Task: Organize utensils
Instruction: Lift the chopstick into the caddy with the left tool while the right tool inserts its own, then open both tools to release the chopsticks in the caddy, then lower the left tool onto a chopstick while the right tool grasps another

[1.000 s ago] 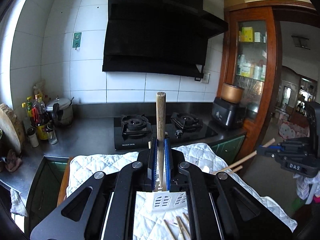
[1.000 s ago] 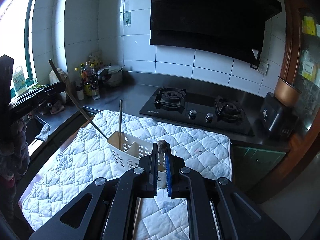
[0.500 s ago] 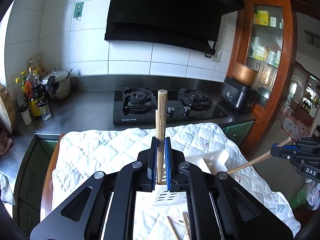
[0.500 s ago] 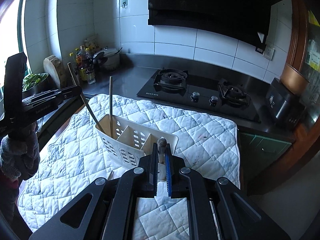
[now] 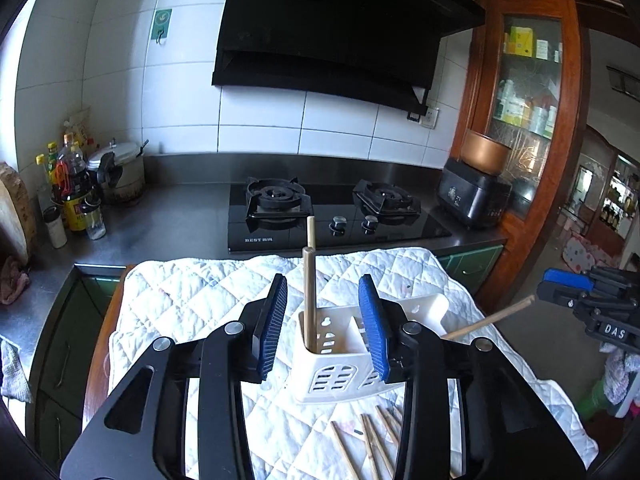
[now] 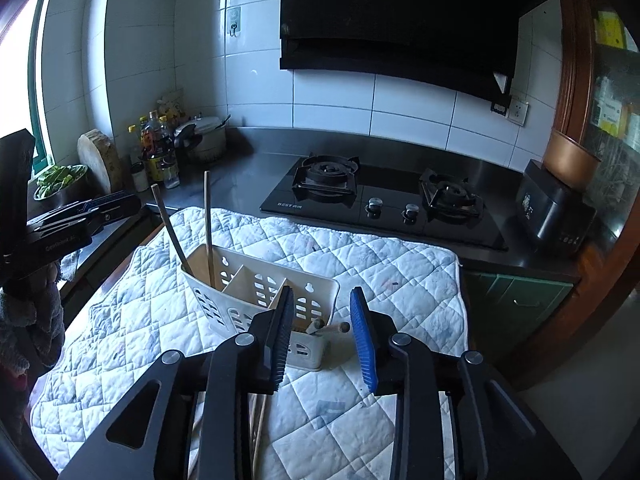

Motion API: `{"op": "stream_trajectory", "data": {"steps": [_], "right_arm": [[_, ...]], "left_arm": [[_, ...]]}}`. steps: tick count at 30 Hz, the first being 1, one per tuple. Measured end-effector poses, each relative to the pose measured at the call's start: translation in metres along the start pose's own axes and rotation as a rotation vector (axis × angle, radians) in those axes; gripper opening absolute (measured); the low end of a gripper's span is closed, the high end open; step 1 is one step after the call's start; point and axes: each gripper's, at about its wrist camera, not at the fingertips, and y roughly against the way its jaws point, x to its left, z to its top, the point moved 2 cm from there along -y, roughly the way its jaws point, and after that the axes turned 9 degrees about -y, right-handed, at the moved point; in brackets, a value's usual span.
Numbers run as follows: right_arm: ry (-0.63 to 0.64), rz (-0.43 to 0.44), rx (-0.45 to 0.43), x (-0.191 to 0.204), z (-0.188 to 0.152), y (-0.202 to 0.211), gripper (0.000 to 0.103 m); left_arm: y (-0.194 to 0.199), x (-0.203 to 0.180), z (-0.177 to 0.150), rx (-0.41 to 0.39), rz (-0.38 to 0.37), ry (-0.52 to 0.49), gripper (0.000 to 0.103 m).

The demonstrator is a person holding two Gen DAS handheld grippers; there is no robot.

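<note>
A white slotted utensil caddy (image 5: 340,364) stands on the quilted white cloth (image 5: 192,300). My left gripper (image 5: 322,320) hovers just before it with its jaws opening. The wooden chopsticks (image 5: 308,296) stand free in the caddy's end compartment, touching neither pad. My right gripper (image 6: 322,336) is over the other end of the caddy (image 6: 256,292), jaws also opening. Two chopstick ends (image 6: 320,324) rest in the compartment below it, clear of the pads. Across the caddy, two chopsticks (image 6: 208,224) stand upright beside the left gripper (image 6: 80,216).
Several loose chopsticks (image 5: 372,436) lie on the cloth in front of the caddy. Behind the cloth is a black gas hob (image 5: 332,216) on a steel counter. Bottles (image 5: 76,196) and a pot (image 5: 120,172) stand at the back left, a black appliance (image 5: 472,196) at the right.
Both grippers have sunk toward the caddy and let go. Each was shut on chopsticks; now both stand apart and the chopsticks rest in the caddy.
</note>
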Motion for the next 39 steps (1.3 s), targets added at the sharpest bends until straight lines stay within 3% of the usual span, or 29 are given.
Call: {"op": "stream_trajectory", "data": {"steps": [6,16,22,28,35,39], "right_arm": [[0.020,-0.015,-0.079,0.009,-0.037,0.040,0.048],[0.010,-0.007,-0.042,0.023,-0.135,0.047,0.049],[-0.050,0.001,0.027,0.022,-0.187,0.033,0.049],[-0.083,-0.012,0.062,0.022,-0.219,0.025,0.049],[-0.105,-0.014,0.083,0.018,-0.237,0.019,0.049],[-0.123,-0.006,0.097,0.014,-0.243,0.015,0.049]], "left_arm": [[0.046,-0.011,-0.022,-0.026,-0.022,-0.005,0.038],[0.082,-0.030,-0.107,0.059,-0.034,0.031,0.041],[0.070,-0.044,-0.172,0.197,-0.052,0.098,0.041],[0.053,-0.059,-0.226,0.304,-0.079,0.177,0.039],[0.033,-0.083,-0.251,0.373,-0.108,0.186,0.037],[0.022,-0.085,-0.254,0.393,-0.116,0.220,0.021]]}}
